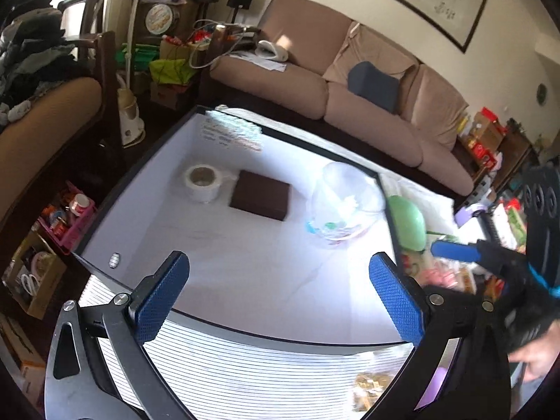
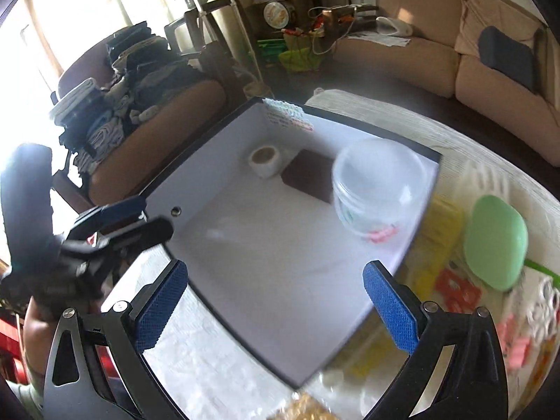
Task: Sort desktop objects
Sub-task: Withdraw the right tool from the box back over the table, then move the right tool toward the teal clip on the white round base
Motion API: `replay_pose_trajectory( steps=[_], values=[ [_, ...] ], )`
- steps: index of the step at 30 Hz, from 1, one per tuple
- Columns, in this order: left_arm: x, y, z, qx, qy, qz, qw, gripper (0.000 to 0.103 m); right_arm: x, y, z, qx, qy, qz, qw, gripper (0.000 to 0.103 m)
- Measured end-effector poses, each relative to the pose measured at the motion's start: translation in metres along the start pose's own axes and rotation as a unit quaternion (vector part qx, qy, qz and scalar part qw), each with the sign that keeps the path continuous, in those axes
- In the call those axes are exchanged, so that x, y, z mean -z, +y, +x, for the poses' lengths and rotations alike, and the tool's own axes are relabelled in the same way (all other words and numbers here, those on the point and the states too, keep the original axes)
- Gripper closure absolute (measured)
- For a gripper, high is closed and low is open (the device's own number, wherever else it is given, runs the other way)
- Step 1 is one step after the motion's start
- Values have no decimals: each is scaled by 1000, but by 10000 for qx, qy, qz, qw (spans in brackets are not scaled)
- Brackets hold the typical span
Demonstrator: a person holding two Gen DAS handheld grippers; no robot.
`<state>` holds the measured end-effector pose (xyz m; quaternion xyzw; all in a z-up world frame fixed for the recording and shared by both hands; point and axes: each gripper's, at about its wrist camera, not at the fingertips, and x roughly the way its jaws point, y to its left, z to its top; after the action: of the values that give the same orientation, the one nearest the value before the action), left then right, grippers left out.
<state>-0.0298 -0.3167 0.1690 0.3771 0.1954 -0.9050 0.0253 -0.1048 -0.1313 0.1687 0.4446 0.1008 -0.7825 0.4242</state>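
Living-room clutter fills the left wrist view: a tan sofa across the top, an armchair at upper left, and in the middle a shallow white box with dark rim standing on a striped tablecloth. Inside it, in the upper middle of the frame, lie a roll of white tape, a dark brown box just beside it and a clear plastic tub further right; a green oval case sits outside the rim at right. The left gripper stands wide with nothing between its blue pads, all three items well above them. The right gripper shows at the right edge, blurred. From the right wrist view, the same white box fills the centre, with tape, brown box and tub at upper centre, and the green case at right on the cloth. The right gripper is spread wide and empty, with the items above its fingers; the left gripper shows blurred at left.
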Motion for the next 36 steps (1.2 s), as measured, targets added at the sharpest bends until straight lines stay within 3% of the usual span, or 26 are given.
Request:
replay_pose_trajectory(
  steps=[8, 16, 20, 30, 32, 36],
  values=[
    [13, -57, 9, 216, 144, 461, 9986, 0, 52, -24, -60, 381, -254, 96, 9989, 0],
    [38, -106, 35, 265, 449, 963, 9940, 0, 122, -88, -127, 837, -1114, 888, 9863, 0],
    [46, -126, 47, 288, 549, 1061, 9924, 0, 148, -126, -129, 832, -1175, 1376, 9800, 0],
    [86, -190, 71, 489, 754, 1738, 9807, 0, 195, -204, -126, 1680, -1020, 1849, 9629, 0],
    [98, -203, 72, 112, 576, 2075, 9765, 0, 201, -214, -126, 1737, -1033, 1842, 9619, 0],
    [112, -222, 67, 517, 502, 2268, 9713, 0, 213, -230, -127, 1527, -1062, 2058, 9608, 0]
  ],
)
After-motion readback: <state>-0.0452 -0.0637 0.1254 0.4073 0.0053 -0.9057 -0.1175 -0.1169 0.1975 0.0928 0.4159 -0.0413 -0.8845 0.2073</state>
